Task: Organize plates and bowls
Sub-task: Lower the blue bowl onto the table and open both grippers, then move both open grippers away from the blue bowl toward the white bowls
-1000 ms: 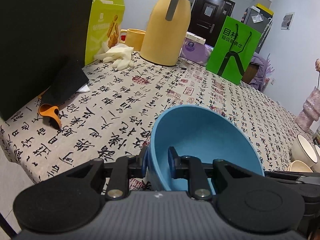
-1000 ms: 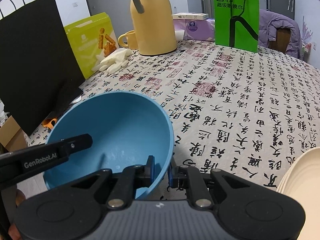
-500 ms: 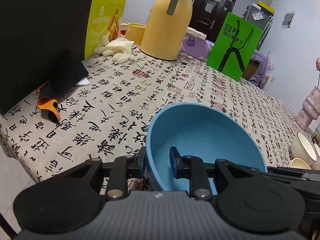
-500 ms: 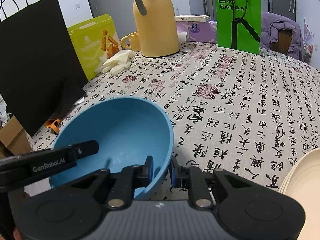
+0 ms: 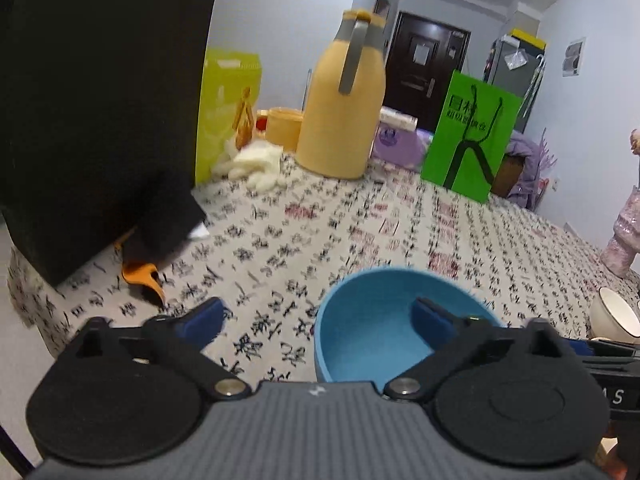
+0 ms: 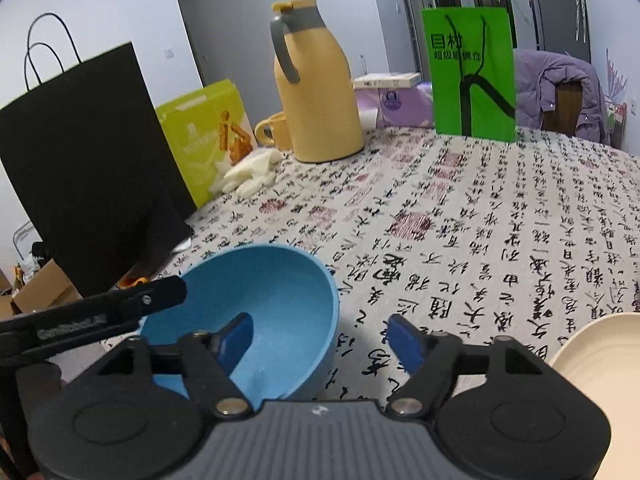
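At the bottom centre of both wrist views, the round matte blue bowl (image 5: 394,330) is sitting on the calligraphy-print surface (image 6: 460,216) while the left gripper (image 5: 320,318) and right gripper (image 6: 320,338) are opening, both released astride its rim, so backing straight off without clipping that rim looks wise.

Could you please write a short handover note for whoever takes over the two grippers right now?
Left gripper: jaws opening, astride the left rim of the blue bowl, not pressing it.
Right gripper: jaws opening, astride the bowl's right rim.
The bowl sits upright on the tablecloth, near its front edge.
Cream plate lies to the right; white bowl beyond.
Done: blue bowl set down.
Left: those other dishes.
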A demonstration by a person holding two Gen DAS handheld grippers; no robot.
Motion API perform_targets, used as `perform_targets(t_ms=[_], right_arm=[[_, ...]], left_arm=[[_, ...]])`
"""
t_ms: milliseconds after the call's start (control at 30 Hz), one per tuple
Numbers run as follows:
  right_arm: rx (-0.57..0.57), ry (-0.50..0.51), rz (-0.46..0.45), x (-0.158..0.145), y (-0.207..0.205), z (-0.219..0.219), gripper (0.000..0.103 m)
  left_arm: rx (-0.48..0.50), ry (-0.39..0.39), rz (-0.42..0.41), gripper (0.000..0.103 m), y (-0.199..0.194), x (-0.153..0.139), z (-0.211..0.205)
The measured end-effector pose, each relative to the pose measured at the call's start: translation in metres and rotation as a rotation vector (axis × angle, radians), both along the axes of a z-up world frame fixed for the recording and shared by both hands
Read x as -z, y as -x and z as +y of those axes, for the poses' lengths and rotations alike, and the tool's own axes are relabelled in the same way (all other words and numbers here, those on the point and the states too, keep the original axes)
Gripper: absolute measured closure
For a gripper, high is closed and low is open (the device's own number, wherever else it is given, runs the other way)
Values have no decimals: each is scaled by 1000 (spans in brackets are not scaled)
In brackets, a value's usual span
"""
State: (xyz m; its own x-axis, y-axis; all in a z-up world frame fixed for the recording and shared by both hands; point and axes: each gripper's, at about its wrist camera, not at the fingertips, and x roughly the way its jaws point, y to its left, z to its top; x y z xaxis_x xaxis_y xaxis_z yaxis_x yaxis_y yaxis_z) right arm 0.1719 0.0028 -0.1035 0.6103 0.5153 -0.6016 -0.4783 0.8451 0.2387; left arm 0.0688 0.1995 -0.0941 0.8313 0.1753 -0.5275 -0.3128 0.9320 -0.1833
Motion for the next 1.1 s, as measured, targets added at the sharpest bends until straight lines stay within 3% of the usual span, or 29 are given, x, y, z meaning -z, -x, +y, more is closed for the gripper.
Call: perform_targets(t_ms=[100,300,733,1100], right_arm=[[-1,-21,-26,-5,6,-8,8],[13,-38,-73,-14,13,-26,0],[39,-35,-162,-32,24,-65,0],[87,-27,-199,-39,24,-105,0]], left_arm=[[9,-32,-37,0,7,-9,-7],[8,-76,-79,0,16,-22,-21],[32,-97,-149,0,22,-42,-51],[67,-88,-142,0,7,-45,-81]])
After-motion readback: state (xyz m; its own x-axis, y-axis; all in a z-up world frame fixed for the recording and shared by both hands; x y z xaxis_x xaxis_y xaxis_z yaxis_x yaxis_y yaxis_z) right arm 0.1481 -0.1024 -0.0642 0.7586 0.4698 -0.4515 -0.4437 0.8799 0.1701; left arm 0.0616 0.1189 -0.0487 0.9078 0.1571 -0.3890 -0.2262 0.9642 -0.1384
